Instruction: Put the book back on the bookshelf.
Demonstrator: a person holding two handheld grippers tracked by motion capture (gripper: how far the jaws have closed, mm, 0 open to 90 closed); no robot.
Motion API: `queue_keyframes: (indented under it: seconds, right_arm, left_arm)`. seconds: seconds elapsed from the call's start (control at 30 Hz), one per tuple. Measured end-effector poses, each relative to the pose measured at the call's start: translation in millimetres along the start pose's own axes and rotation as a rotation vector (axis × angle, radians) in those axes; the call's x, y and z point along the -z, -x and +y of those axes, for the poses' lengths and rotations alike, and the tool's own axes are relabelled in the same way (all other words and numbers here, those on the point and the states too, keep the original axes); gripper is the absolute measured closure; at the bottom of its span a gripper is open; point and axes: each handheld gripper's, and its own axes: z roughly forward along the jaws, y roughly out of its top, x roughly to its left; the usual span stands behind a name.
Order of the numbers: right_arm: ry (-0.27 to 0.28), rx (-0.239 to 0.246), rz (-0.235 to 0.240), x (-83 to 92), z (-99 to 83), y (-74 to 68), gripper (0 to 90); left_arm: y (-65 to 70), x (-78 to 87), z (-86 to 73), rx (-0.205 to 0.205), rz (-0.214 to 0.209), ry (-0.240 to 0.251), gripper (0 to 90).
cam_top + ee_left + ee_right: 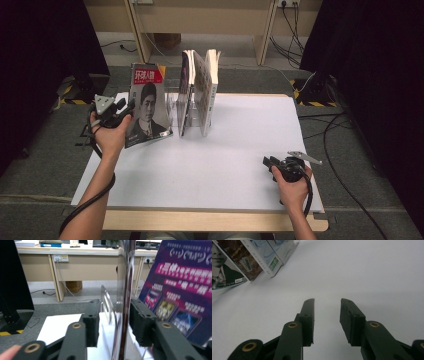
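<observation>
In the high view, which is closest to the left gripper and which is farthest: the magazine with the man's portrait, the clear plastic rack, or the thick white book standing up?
1. Magazine with the man's portrait: right at the left gripper, leaning at the rack's left end.
2. Clear plastic rack: just right of the magazine.
3. Thick white book: upright at the rack's right end.

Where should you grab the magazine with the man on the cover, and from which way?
Grab the magazine by its thin left edge, coming in from the left side. It stands tilted beside the clear rack, with other books on its right, so that edge is free. The left gripper already has that edge between its open jaws.
</observation>
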Motion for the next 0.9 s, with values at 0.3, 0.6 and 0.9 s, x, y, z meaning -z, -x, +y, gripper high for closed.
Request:
queue_keyframes:
  seconds: [0.3, 0.6, 0.9]
  right_arm:
    - [-0.010, -0.012, 0.001, -0.7, -0.4, 2.0, 64.8]
    - [-0.016, -0.026, -0.001, 0.1, -0.2, 4.0, 64.6]
    - [-0.029, -0.034, 0.001, -1.6, -0.8, 3.5, 64.2]
  left_arm:
    - [13.7, -20.6, 31.2, -0.031, -0.015, -0.042, 52.9]
    - [13.7, -35.2, 33.1, -0.025, 0.019, -0.139, 44.2]
    - [15.3, -40.9, 36.1, -0.030, 0.031, -0.183, 55.1]
